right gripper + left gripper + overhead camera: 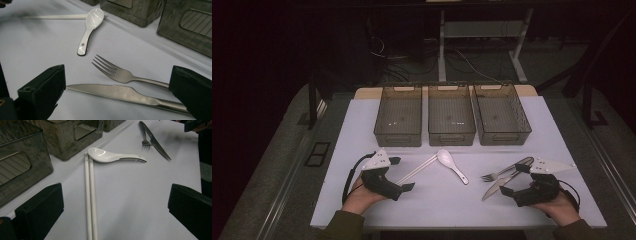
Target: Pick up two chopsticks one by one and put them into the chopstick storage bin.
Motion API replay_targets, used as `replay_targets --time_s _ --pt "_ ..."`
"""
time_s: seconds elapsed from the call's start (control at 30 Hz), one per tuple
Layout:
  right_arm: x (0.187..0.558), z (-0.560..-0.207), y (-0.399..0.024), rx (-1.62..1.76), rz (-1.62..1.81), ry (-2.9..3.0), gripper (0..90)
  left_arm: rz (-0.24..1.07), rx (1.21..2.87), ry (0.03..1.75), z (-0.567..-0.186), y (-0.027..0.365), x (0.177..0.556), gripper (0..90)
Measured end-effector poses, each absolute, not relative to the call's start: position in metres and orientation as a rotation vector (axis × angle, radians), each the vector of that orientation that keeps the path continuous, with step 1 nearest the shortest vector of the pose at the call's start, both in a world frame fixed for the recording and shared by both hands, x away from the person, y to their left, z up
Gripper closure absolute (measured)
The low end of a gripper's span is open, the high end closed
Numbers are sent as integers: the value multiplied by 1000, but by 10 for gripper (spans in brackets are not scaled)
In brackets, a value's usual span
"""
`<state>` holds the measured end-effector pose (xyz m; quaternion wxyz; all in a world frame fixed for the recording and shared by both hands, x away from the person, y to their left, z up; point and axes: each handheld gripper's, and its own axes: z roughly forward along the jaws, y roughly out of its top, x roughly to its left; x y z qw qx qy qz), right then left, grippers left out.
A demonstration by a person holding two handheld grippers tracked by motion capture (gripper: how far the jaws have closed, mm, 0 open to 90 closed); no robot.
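Chopsticks (90, 202) lie between my open left claw (115, 205); near the desk's front edge, I should close on both together. Right claw (117, 92) is open over the knife (120, 93).

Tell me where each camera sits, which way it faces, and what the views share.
High view: above the person's side, looking forward and down on the table; both forearms, left gripper and right gripper show.
Left gripper view: rides the left gripper, looking along its open fingers at the chopsticks.
Right gripper view: rides the right gripper, looking past its fingers at the knife and fork.
Shared: all three show the white spoon and the bins.
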<state>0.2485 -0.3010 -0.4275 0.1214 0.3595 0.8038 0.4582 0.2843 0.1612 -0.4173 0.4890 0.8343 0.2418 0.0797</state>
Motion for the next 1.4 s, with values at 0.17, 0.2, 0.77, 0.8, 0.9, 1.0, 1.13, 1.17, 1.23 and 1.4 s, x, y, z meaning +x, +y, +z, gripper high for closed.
replay_targets --time_s 0.17,0.2,0.77,0.8,0.9,1.0,1.13,1.17,1.23,1.4 --pt "248 -427 -302 1049 1341 2341 10 191 2026 590 -416 160 285 0" --pt "248 -427 -303 1052 1339 2339 10 195 2026 587 -416 159 285 0" --pt "250 -427 -301 1062 1347 2349 10 196 2031 583 -411 152 296 40" --pt "249 -427 -301 1067 1350 2347 10 191 2029 584 -411 152 297 49" --pt "250 -426 -300 1068 1360 2338 10 184 2036 588 -413 150 300 77" --pt "249 -427 -301 1068 1355 2337 11 174 2041 584 -414 148 302 103" --pt "249 -427 -302 1074 1355 2333 10 159 2033 584 -413 146 303 130" --pt "249 -427 -302 1077 1358 2332 11 161 2033 587 -413 146 304 134" --pt "249 -427 -302 1078 1360 2328 10 163 2032 588 -413 146 306 138" --pt "249 -427 -301 1076 1357 2330 11 164 2018 596 -410 143 310 159"
